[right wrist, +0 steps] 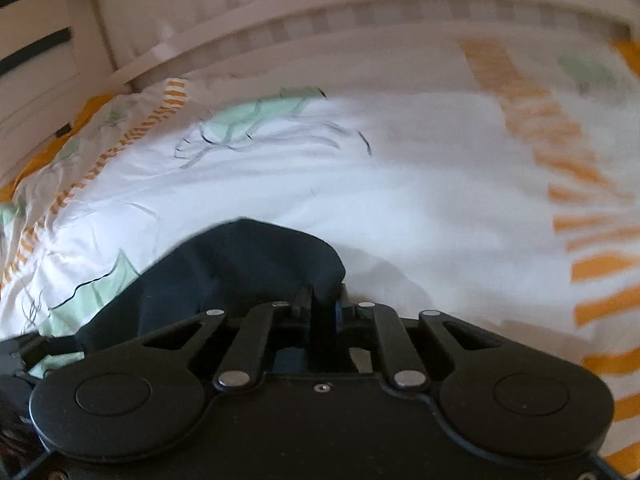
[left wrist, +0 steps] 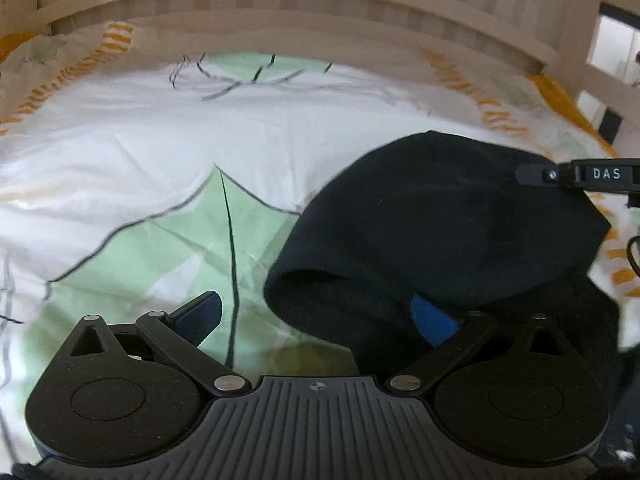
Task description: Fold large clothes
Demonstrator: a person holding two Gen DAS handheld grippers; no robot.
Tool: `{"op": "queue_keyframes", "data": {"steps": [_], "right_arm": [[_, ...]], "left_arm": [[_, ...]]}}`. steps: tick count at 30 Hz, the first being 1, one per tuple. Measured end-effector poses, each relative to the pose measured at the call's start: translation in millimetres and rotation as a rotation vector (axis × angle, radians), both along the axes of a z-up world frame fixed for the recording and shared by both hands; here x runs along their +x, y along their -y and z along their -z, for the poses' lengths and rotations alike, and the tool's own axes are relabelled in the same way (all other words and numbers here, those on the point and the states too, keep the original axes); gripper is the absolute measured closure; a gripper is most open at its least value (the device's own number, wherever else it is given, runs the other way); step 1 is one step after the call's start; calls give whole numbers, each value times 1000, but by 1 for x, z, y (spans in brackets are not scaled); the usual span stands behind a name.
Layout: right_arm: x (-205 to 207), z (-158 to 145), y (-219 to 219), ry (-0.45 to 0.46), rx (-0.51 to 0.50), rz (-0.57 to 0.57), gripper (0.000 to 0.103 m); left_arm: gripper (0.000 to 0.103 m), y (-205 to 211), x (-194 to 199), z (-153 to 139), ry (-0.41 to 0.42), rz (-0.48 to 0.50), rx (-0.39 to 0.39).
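Observation:
A large black garment (left wrist: 440,220) lies bunched on the bed, its rolled edge facing my left gripper (left wrist: 320,312). That gripper is open, its blue pads (left wrist: 432,322) spread wide; the right-hand pad sits against the cloth and the left-hand one hangs over bare bedding. In the right wrist view the same dark garment (right wrist: 240,268) rises in a fold straight into my right gripper (right wrist: 322,300), which is shut on the cloth. A finger of the right gripper (left wrist: 576,175) also shows at the garment's far right edge in the left wrist view.
The bedding is a white quilt (left wrist: 200,140) with pale green leaf shapes and orange-striped borders. A light wooden slatted bed rail (left wrist: 320,4) runs along the far side, and the same bed rail (right wrist: 280,24) crosses the top of the right wrist view.

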State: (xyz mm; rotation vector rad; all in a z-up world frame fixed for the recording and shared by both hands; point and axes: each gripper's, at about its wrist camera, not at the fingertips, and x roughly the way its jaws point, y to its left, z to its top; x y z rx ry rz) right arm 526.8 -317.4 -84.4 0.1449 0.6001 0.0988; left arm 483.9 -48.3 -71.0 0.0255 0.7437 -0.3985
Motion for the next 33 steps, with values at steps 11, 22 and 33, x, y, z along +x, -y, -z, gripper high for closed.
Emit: {"op": "queue_keyframes", "data": {"steps": [11, 22, 33], "right_arm": [[-144, -80, -61, 329, -323, -281, 88], [-305, -31, -122, 335, -640, -624, 89], [-360, -4, -118, 168, -570, -580, 83]], "left_arm": [[1, -63, -85, -57, -12, -20, -158], [1, -107, -177, -71, -59, -15, -190], [1, -113, -220, -71, -109, -3, -261]]}}
